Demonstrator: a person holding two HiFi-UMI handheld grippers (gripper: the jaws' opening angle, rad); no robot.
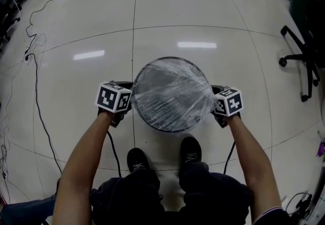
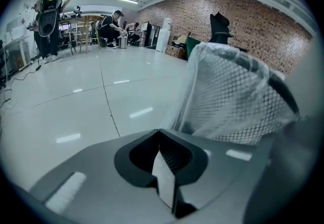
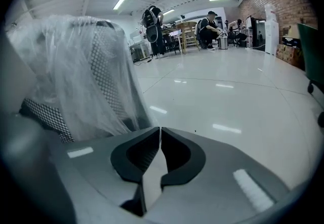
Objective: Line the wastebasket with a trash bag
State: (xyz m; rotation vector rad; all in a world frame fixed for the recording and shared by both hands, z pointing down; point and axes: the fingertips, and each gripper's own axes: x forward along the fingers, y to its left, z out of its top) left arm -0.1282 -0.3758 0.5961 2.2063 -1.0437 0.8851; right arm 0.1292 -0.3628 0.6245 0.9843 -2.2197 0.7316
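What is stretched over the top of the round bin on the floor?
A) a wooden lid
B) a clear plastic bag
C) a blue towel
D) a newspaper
B: a clear, crinkly trash bag is pulled across the mouth of the dark mesh wastebasket, and you can see through it.

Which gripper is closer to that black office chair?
Right. The right gripper is between the wastebasket and office chair; the left gripper is beyond the wastebasket, farther off. Both pinch the trash bag.
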